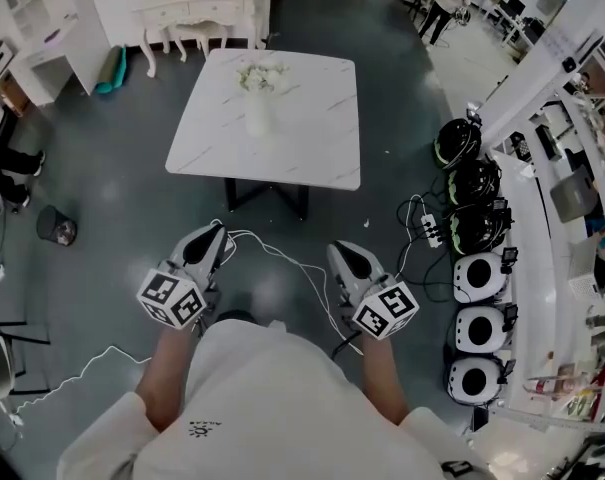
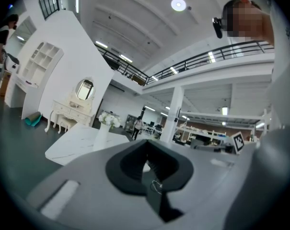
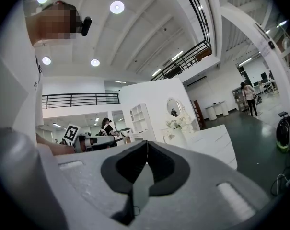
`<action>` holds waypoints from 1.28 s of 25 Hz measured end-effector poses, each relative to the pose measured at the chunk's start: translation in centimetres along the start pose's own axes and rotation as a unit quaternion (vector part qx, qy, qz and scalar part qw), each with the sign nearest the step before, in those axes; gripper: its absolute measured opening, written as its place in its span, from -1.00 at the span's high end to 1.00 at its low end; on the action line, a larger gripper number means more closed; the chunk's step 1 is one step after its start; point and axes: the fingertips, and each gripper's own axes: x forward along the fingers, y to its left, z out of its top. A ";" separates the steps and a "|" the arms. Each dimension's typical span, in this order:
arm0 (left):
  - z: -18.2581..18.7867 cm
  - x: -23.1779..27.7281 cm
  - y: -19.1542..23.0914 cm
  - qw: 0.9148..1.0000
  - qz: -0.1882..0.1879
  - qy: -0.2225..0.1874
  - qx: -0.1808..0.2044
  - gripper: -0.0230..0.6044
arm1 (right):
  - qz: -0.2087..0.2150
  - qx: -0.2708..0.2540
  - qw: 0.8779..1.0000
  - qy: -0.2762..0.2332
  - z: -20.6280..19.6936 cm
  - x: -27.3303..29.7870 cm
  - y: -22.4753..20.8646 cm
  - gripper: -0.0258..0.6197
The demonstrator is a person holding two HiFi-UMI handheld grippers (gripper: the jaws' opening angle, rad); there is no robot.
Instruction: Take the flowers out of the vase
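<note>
Clearly, both claws are held level and side by side in front of the body, with the forearms stretched forward. The left claw (image 1: 214,230) and right claw (image 1: 344,251) are each seen closed on nothing. The flowers (image 1: 262,76) are seen in the vase (image 1: 259,116) on the white worktop (image 1: 312,138), well apart from both.

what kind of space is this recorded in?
Likely a big lab or studio hall with staged home furniture: a white table with a vase of flowers, a dressing table, and a railed mezzanine overhead.
</note>
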 end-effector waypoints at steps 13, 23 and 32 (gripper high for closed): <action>-0.2 0.6 -0.6 1.000 0.005 0.002 0.003 0.97 | 0.003 0.005 1.000 -0.001 0.0 -0.5 -1.0 0.92; 0.2 2.5 2.0 1.000 0.004 0.001 -0.007 0.97 | 0.015 0.006 1.000 0.008 0.0 2.8 -1.9 0.92; 1.7 6.9 6.3 1.000 -0.014 0.004 -0.007 0.97 | 0.000 0.002 1.000 0.005 1.2 7.4 -4.5 0.92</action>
